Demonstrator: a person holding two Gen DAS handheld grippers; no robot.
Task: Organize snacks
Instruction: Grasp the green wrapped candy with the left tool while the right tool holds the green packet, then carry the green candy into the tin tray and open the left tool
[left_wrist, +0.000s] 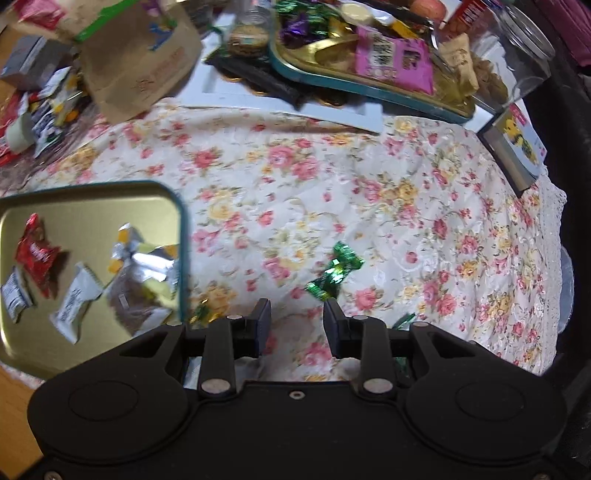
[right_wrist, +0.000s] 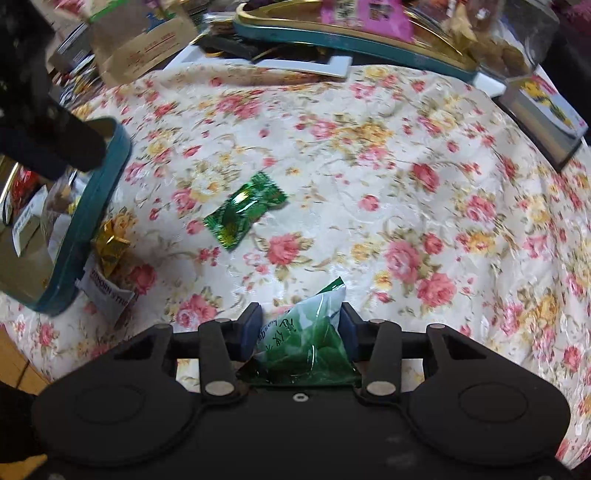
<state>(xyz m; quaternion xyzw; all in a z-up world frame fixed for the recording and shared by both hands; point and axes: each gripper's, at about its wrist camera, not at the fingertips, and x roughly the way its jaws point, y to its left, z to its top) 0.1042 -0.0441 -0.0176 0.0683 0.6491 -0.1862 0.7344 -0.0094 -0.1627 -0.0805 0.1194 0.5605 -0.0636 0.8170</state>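
Right wrist view first: the right hand-held gripper (right_wrist: 300, 328) has its two blue-padded fingers closed in against a soft green-and-white plastic snack packet (right_wrist: 306, 343), the pads touching its sides down near the sealed end. The packet looks puffy and feather-light, the film crinkly and likely slick, so I'd say a grip across the flat seam is safer than squeezing the air-filled belly, which could pop or slide out.

Ahead of it on the floral-cloth worktop (right_wrist: 388, 147) lies a shiny green foil-wrapped candy (right_wrist: 245, 210), loose and on its own, well apart from the packet. That one should be light too, stiff in the middle with limp twisted ends; the middle is where to pinch it. Just beside the teal-rimmed gold metal tray (right_wrist: 92, 206) sits a small gold foil-wrapped sweet (right_wrist: 110, 245), touching a grey-white printed wrapper (right_wrist: 107, 295) that is partly tucked under the tray's edge.

Over in the left wrist view, the left hand-held gripper (left_wrist: 297, 317) hangs with its fingers parted and nothing between them, the same green candy (left_wrist: 334, 271) just beyond its tips. The tray (left_wrist: 183, 236) already holds a red wrapped snack (left_wrist: 37, 254), white sachets (left_wrist: 74, 306) and a crumpled silver-and-yellow packet (left_wrist: 146, 266). The view is blurred, so labels are unreadable.
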